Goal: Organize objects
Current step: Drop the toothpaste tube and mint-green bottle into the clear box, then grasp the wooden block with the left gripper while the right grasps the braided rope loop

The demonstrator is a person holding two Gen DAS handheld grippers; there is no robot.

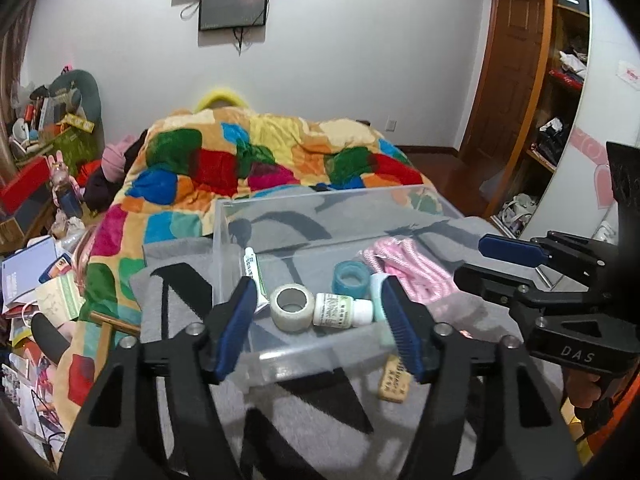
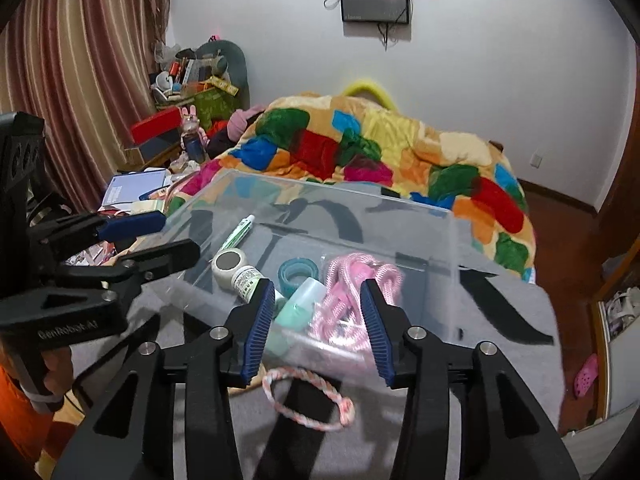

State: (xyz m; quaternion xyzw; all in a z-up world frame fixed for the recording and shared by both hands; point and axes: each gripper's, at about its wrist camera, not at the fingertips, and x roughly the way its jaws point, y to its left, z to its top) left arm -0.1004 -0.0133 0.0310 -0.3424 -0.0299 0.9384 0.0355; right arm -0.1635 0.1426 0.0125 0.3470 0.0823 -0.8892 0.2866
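A clear plastic box [image 1: 224, 248] [image 2: 452, 240] stands on a grey blanket on the bed. Inside lie a white tape roll [image 1: 292, 307] [image 2: 229, 265], a white bottle [image 1: 340, 310] [image 2: 250, 282], a blue tape roll [image 1: 351, 276] [image 2: 298, 274], a tube [image 1: 254, 270] [image 2: 240, 232], a mint bottle [image 2: 298, 308] and pink rope [image 1: 408, 266] [image 2: 348, 300]. My left gripper [image 1: 320, 328] is open and empty at the box's near wall. My right gripper [image 2: 316, 332] is open and empty over the box's near edge. A pink braided loop [image 2: 308, 400] and a wooden tag [image 1: 394, 384] lie outside the box.
A patchwork quilt [image 1: 256, 164] [image 2: 360, 148] covers the bed behind the box. Cluttered books and boxes [image 1: 36, 280] [image 2: 136, 196] sit to the left. A wardrobe with shelves [image 1: 560, 100] stands right. The right gripper [image 1: 520, 256] shows in the left wrist view, the left gripper [image 2: 152, 236] in the right.
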